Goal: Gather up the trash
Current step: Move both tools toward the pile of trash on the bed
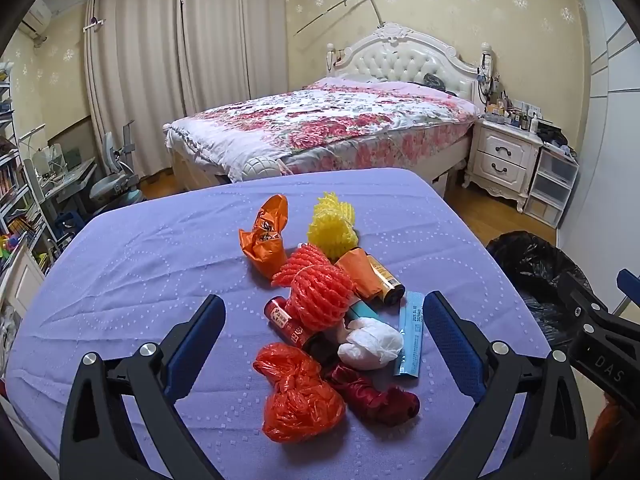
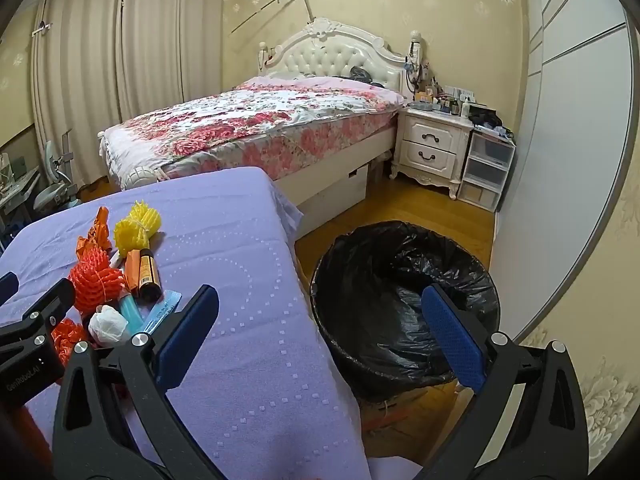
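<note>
a heap of trash sits on a table [image 1: 140, 264] draped in a lilac cloth in a bedroom, with 2 hand-held grippers poised above it. the left gripper [image 1: 324, 332] hangs over the near end of the heap with its blue-padded jaws spread wide and nothing between the pads; the pile lies below and beyond them, untouched. nearest the camera are a crumpled red-orange plastic bag [image 1: 298, 394] and a dark red wad [image 1: 372, 392] just beside it. behind these lie a white knotted bag [image 1: 372, 344], a light blue flat packet [image 1: 410, 336], a red can [image 1: 286, 320] on its side and an orange-red foam net [image 1: 318, 288]. farther back are a black and gold tube [image 1: 386, 280] wrapped partly in orange paper, a yellow foam net [image 1: 332, 224] and an orange wrapper [image 1: 266, 240].

the right gripper [image 2: 320, 328] is held off the table's right edge, its jaws likewise wide apart and empty, 1 finger over the cloth and the other over the bin. the trash bin [image 2: 404, 304], lined with a black bag, stands on the wooden floor just beside the table, its mouth open; what lies at the bottom cannot be made out. in the background are a bed [image 2: 256, 124] with a floral cover and a white nightstand [image 2: 432, 144].
</note>
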{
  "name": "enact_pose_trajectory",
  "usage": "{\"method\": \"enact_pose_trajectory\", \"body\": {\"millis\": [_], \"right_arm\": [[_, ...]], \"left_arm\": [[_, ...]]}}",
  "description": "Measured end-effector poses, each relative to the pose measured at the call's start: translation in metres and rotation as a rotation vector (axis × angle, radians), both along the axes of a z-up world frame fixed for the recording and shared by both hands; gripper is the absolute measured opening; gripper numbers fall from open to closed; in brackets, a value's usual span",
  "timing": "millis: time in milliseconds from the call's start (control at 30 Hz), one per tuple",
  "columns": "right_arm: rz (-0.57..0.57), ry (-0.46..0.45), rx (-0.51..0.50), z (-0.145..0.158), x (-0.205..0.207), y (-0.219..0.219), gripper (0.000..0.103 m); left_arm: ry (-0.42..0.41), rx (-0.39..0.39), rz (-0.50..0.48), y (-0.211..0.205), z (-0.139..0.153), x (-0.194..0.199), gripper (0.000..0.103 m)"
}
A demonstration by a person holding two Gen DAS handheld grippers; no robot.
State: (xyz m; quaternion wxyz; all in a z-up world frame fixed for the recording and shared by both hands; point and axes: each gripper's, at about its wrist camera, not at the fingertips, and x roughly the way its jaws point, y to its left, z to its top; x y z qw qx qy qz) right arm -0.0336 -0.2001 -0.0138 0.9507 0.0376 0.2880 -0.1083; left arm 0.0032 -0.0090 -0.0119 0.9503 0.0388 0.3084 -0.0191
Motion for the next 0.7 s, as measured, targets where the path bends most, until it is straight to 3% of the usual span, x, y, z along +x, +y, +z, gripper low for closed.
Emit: {"method": "enact_pose_trajectory", "body": {"millis": [700], "right_arm": [[0.003,0.003,0.002,0.0017,-0.0024,-0.0038,0.099]], "left_arm": [[0.002,0.001,-0.008,-0.0026,-0.0005,-0.0005,0.096]]}}
